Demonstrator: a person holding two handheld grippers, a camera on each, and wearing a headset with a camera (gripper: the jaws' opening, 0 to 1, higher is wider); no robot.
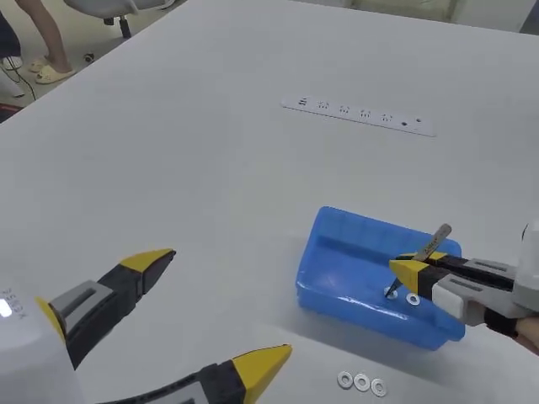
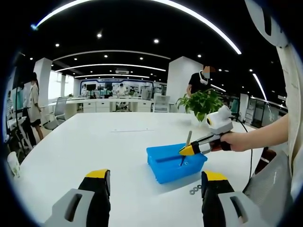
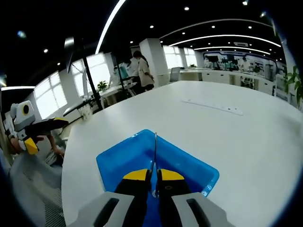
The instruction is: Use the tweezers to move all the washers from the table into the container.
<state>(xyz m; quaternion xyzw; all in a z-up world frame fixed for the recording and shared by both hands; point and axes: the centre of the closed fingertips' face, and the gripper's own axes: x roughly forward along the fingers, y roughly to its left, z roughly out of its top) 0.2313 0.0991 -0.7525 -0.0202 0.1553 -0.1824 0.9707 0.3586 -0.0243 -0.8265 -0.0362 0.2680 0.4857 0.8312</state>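
The right gripper (image 1: 410,270) has its jaws pressed tight on the tweezers (image 1: 434,241), and their thin tip points down inside the blue container (image 1: 341,252), close to one washer (image 1: 413,299) lying on its floor. Three more washers (image 1: 362,383) sit in a row on the white table (image 1: 210,151), just in front of the container. The left gripper (image 1: 210,307) hovers over the table off to the side, jaws spread wide, holding nothing

blue container (image 1: 364,313), silver washers (image 1: 362,383), grey tweezers (image 1: 438,238), white table (image 1: 210,168)
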